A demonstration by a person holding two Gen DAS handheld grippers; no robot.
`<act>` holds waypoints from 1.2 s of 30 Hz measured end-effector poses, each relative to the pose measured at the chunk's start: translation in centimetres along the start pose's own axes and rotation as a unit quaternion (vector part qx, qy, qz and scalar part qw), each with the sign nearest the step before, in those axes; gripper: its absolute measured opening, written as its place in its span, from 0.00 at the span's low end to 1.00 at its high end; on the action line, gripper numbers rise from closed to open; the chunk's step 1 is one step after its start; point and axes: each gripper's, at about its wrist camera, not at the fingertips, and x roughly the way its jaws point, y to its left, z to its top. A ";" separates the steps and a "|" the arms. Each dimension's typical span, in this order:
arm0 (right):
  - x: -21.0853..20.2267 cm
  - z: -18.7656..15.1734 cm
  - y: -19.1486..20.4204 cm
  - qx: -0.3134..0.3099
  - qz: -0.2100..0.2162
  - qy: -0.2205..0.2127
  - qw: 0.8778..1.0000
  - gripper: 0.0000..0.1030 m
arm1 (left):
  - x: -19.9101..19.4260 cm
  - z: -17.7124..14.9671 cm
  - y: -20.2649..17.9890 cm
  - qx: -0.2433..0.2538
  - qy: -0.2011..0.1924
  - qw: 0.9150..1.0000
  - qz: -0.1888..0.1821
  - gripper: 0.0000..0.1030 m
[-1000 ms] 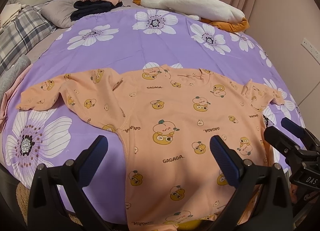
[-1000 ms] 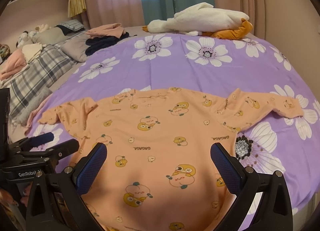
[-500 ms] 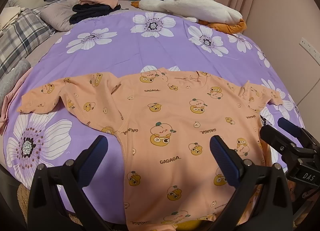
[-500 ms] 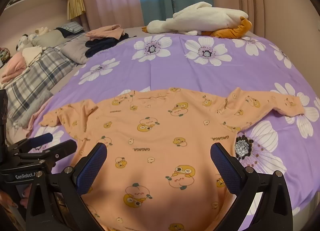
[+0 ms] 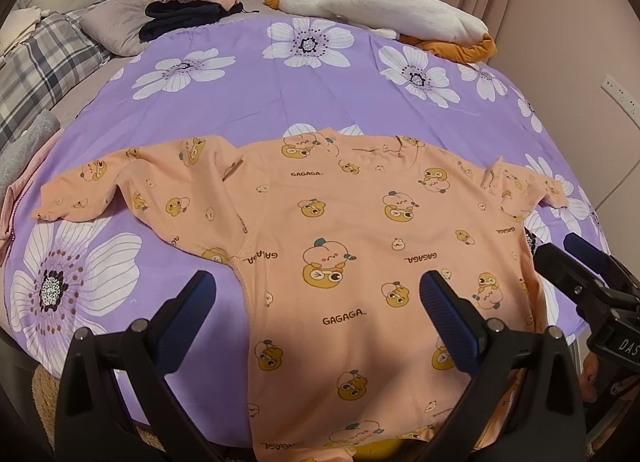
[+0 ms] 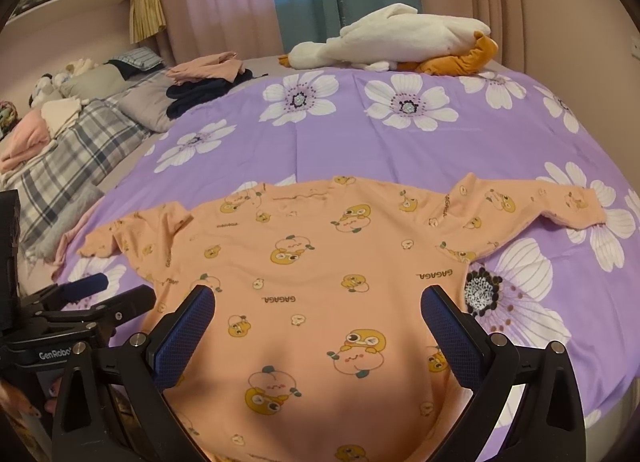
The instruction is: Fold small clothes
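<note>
A small peach long-sleeved top (image 5: pixel 352 230) printed with yellow cartoon figures lies spread flat on the purple flowered bedsheet (image 5: pixel 304 98), both sleeves stretched out sideways and its hem hanging over the near edge. My left gripper (image 5: pixel 316 298) hovers open above the top's lower left part, nothing between its blue pads. The right wrist view shows the same top (image 6: pixel 320 262) under my right gripper (image 6: pixel 318 312), which is open and empty over the lower middle. Each gripper appears at the edge of the other's view.
A white and orange plush goose (image 6: pixel 400 42) lies at the far side of the bed. Folded pink and dark clothes (image 6: pixel 208 78) sit on grey pillows at the far left, beside a plaid blanket (image 6: pixel 68 158). A wall socket (image 5: pixel 618 96) is on the right.
Both views have shifted only slightly over the second; the top lies in the same spread shape and both grippers stay open above it.
</note>
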 end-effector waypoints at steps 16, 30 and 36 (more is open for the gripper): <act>0.3 0.1 0.1 -0.001 0.007 0.009 1.000 0.99 | 0.6 -0.1 0.1 0.000 0.012 1.000 -0.004 0.99; 0.6 0.1 -0.7 0.019 0.012 0.005 1.000 0.99 | 0.8 0.1 0.0 0.000 0.016 1.000 -0.006 0.99; 0.0 0.5 -2.8 0.056 0.018 -0.009 0.998 0.99 | 1.4 0.5 0.2 -0.002 0.020 1.000 -0.008 0.99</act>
